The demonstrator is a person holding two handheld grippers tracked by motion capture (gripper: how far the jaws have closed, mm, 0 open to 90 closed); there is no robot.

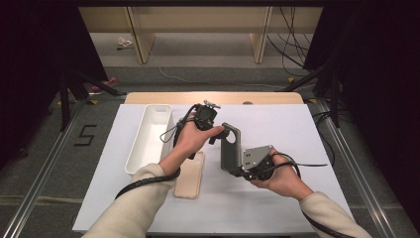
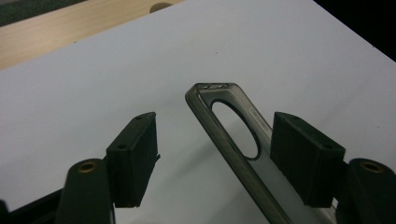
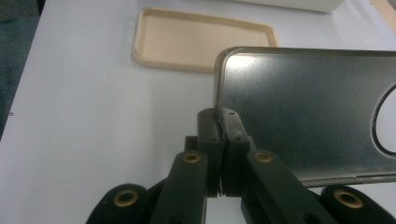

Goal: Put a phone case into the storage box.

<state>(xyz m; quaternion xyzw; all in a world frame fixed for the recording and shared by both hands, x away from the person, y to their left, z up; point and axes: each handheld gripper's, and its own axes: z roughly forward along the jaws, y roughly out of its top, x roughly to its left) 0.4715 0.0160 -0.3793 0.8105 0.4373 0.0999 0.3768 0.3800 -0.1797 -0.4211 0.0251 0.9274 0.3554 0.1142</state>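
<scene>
I work at a table (image 1: 277, 208) covered in white, holding a two-jaw gripper in each hand. My right gripper (image 1: 236, 171) sits toward the near right part of the table, and its jaws are clenched on the bottom edge of a smoky grey phone case (image 1: 231, 148). In the right gripper view, the two black jaws pinch that case (image 3: 303, 112) at its lower left corner, and the case stands on edge, lifted off the table, its inner face toward the camera and a round camera opening at its far end.

My left gripper (image 1: 218, 130) is near the middle of the table, with my left hand (image 1: 193, 139) wrapped around it. Its jaws are spread apart. In the left gripper view, the top end of the grey case (image 2: 233, 126), with its oval opening, stands between the two jaws, close against the right jaw and apart from the left one.

A beige phone case (image 1: 190, 176) lies flat, hollow side up, toward the near edge, partly under my left forearm. A long white tray (image 1: 136, 148) lies along the left edge of the table, just beside the beige case.
</scene>
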